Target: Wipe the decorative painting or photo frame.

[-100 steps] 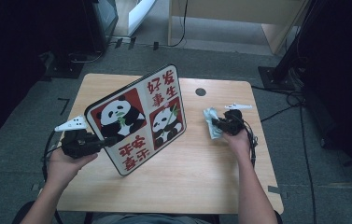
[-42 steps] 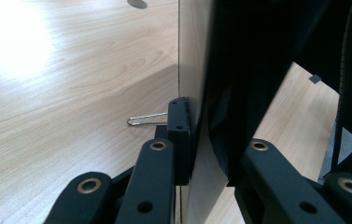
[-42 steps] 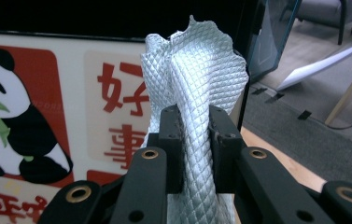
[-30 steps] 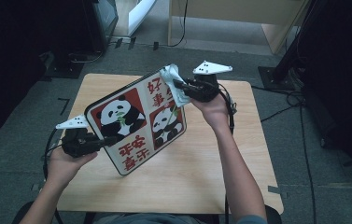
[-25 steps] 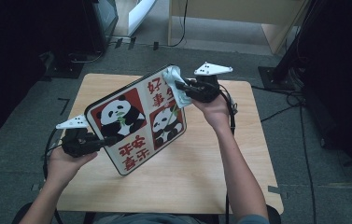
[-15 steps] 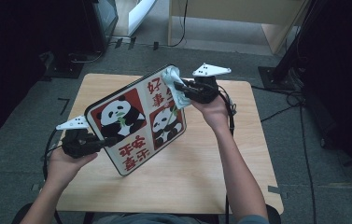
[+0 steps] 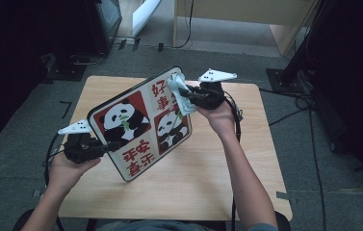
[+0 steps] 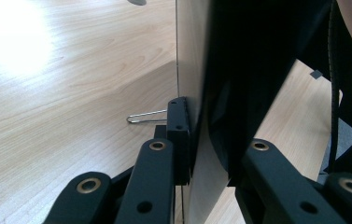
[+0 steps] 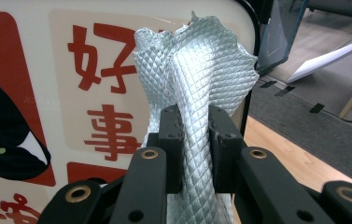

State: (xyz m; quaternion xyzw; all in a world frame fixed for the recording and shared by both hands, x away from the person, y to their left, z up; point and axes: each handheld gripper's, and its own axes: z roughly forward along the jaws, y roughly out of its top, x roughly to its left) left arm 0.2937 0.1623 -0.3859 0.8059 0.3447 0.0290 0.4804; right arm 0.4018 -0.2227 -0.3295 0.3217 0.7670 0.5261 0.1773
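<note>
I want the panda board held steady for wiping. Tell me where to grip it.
Grip the panda board at its thin lower-left edge, coming in from the left, as the left gripper does: the panel is flat, tilted up, and its edge fits between the jaws.

Since the earliest picture, the right gripper (image 7: 185,96) has carried the pale quilted cloth (image 9: 197,70) off the wooden table (image 7: 246,163) near its right edge, up to the upper right corner of the panda board (image 7: 140,122), where the cloth now lies against the red characters; over the last second it barely shifted
</note>
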